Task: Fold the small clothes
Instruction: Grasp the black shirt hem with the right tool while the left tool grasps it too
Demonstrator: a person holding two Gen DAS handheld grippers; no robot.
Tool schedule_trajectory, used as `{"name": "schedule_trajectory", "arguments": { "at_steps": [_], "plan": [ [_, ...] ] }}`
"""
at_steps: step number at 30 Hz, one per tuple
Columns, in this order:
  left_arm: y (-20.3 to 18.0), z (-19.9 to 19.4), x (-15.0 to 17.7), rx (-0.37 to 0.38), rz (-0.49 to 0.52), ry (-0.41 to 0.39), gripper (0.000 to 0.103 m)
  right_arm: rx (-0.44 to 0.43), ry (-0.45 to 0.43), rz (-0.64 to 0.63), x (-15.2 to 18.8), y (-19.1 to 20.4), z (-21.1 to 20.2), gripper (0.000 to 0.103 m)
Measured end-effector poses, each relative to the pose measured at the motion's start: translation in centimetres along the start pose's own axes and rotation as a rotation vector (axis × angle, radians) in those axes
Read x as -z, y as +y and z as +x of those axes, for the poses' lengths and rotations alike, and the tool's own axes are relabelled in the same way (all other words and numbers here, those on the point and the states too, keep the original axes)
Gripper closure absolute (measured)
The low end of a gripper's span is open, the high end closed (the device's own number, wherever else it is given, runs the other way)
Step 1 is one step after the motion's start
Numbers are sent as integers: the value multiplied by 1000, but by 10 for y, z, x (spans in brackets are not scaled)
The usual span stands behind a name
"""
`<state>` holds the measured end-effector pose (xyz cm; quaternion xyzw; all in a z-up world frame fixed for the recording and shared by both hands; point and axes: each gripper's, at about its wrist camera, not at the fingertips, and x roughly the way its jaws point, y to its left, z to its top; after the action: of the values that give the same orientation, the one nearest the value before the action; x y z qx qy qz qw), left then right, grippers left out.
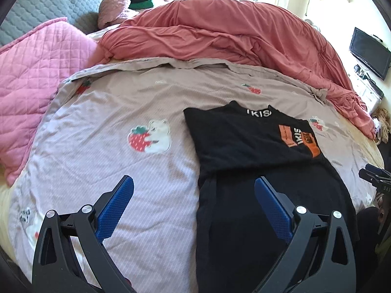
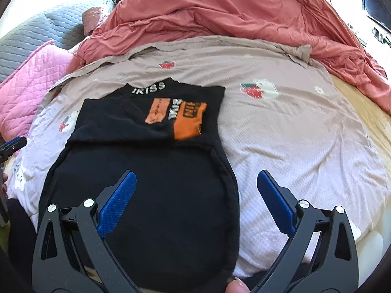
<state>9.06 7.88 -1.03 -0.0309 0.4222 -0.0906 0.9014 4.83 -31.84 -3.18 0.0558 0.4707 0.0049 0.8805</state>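
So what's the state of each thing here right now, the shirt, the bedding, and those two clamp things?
Black shirt: lying flat on the bed, sides folded inward, collar at the far end, held by nothing.
Strawberry-print cover: spread out under the shirt.
Red duvet: bunched up at the far side.
Pink quilt: piled to one side.
Left gripper: jaws open, empty.
Right gripper: jaws open, empty.

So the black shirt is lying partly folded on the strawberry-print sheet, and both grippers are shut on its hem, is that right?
Not quite: both wrist views show the left gripper and right gripper open, gripping nothing. The black shirt does lie partly folded on the strawberry-print sheet.
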Motion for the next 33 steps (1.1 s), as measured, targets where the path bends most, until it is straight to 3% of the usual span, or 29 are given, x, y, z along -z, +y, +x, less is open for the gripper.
{"name": "schedule_trajectory", "arguments": {
  "at_steps": [6, 11, 21, 30, 33],
  "plan": [
    [0, -3, 21, -8, 20, 47, 5, 20, 82, 19, 18, -13, -3, 10],
    [-9, 1, 44, 32, 37, 111, 5, -1, 150, 41, 32, -24, -4, 10],
    [-21, 8, 84, 89, 54, 250, 5, 13, 278, -42, 55, -12, 4, 10],
    [-8, 14, 108, 165, -41, 354, 5, 29, 399, -80, 70, -5, 18, 10],
    [-7, 16, 112, 181, -60, 372, 6, 19, 437, -83, 74, -4, 22, 18]
  ]
}}
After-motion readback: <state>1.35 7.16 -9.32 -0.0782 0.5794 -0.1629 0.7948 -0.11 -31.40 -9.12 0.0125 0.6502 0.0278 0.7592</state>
